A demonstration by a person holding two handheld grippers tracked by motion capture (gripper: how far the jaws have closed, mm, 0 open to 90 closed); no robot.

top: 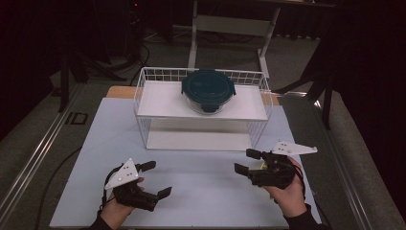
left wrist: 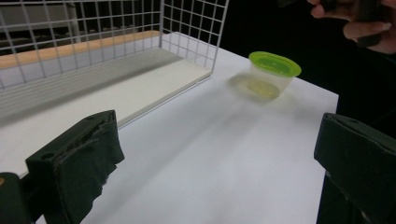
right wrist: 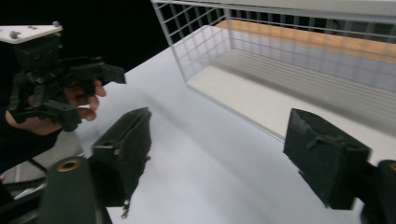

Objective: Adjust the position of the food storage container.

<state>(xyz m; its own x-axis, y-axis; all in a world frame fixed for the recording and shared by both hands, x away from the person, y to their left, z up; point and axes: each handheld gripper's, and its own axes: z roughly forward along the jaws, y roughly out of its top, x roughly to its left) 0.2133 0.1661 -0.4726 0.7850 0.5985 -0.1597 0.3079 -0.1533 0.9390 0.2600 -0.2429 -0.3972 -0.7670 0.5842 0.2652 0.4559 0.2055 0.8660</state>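
White surface (top: 191,187) carries a green-lidded tub (left wrist: 273,74), lying at one o'clock from the empty, wide-open left hand-held gripper (top: 155,179); the right hand-held gripper (top: 248,161), also released, looks nearer.

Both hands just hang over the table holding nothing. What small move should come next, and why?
Probably swing the right gripper toward the green-lidded tub close beside it. Its jaws stand open and empty, like the left gripper, and the tub sits alone on the table, outside the wire rack.
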